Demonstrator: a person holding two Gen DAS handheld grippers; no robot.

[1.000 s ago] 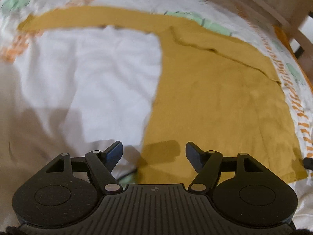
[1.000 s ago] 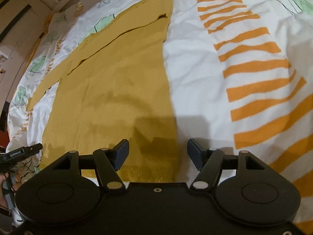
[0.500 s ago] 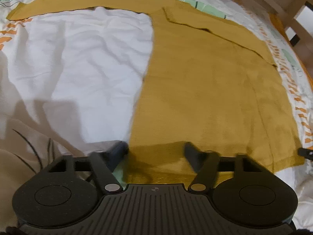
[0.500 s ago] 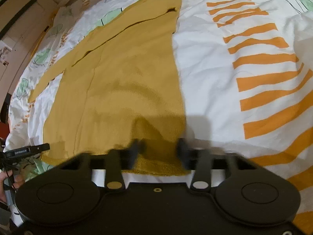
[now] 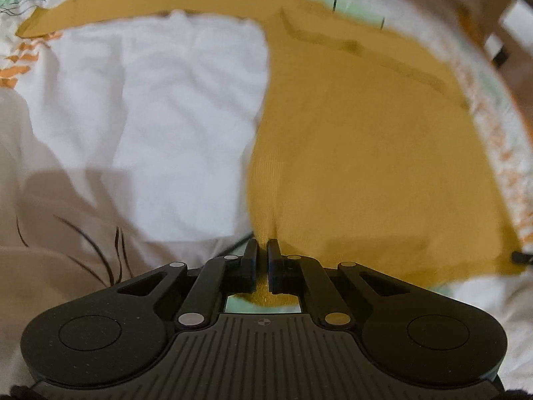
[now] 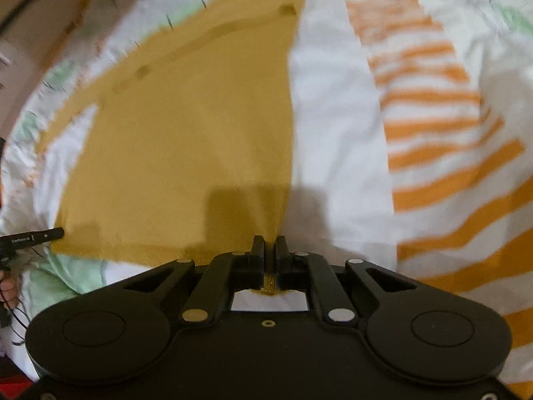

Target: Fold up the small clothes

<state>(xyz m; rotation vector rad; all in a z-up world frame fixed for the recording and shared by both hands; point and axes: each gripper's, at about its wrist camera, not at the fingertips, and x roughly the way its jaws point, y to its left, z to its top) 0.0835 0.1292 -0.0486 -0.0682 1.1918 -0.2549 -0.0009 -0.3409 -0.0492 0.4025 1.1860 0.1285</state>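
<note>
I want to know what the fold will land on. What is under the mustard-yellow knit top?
The mustard-yellow knit top lies on a white bedsheet with orange stripes and green leaf prints. The sheet directly beneath the top is covered, so anything there cannot be seen.

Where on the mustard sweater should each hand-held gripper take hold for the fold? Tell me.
Grip the mustard sweater at its two bottom hem corners, coming in low from the hem side. It lies flat with the hem nearest, so that edge is the free one. The left hand-held gripper is shut on the left corner, the right hand-held gripper on the right corner.
</note>
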